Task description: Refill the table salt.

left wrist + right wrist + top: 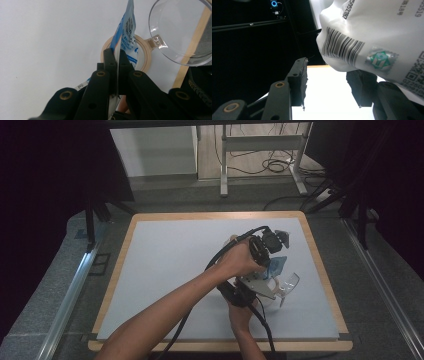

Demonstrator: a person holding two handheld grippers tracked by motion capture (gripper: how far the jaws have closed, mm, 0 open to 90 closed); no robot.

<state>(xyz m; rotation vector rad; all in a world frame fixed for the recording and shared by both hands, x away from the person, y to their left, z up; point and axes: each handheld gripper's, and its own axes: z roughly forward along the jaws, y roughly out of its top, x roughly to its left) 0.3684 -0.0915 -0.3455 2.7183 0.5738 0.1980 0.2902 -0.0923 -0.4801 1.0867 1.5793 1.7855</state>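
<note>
Blue-and-white printed plastic sachet [126, 32] hangs pinched in your left hand-held gripper [117, 56] over the clear lidded cup [180, 30], unemptied; your right hand-held gripper [329, 82] gapes beneath it.

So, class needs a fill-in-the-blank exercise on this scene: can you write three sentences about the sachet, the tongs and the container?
1. The left tongs are ____ on the blue and white sachet.
2. The right tongs stand ____, with the sachet's white barcoded side just above them.
3. The clear plastic lid is joined by a ____ to the round tan-rimmed container on the table.

Missing words: shut; open; hinge
</note>
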